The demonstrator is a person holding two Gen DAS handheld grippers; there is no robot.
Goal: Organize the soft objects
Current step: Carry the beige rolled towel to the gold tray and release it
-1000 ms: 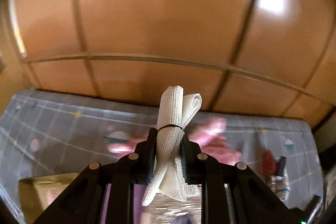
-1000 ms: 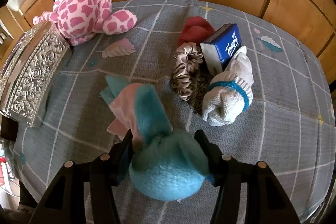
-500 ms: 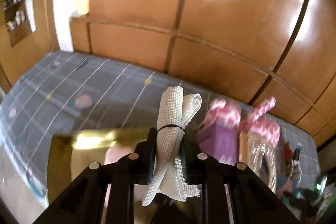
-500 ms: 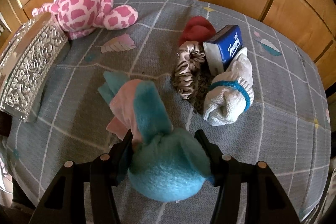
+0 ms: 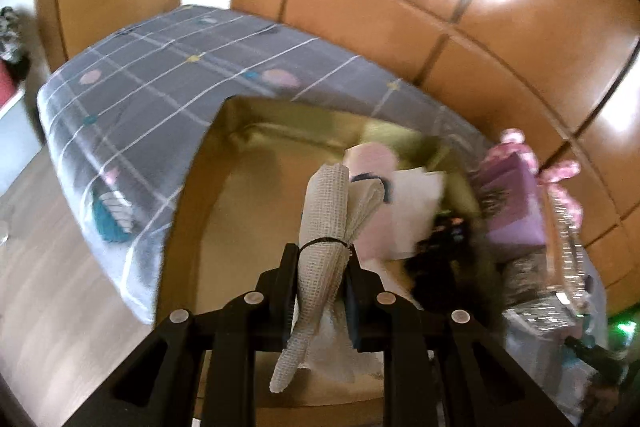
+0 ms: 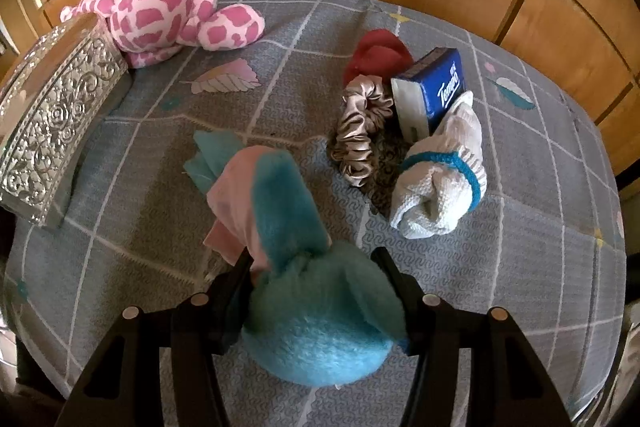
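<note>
Left wrist view: the left tool (image 5: 322, 263) is clamped on a rolled white waffle-weave cloth (image 5: 326, 219) tied with a black band, held above an open gold box (image 5: 240, 131). The box holds pale pink and white soft things, blurred. It sits near the edge of a bed with a grey checked cover (image 5: 160, 79); wood floor lies beside.

Right wrist view: the right tool (image 6: 316, 267) is clamped on a fluffy blue toy (image 6: 316, 311) over open bed cover. A silver embossed box (image 6: 56, 115) sits left, a pink spotted plush (image 6: 160, 3) behind it, and a satin scrunchie (image 6: 360, 131), tissue pack (image 6: 440, 83) and rolled sock (image 6: 440, 179) to the right.
</note>
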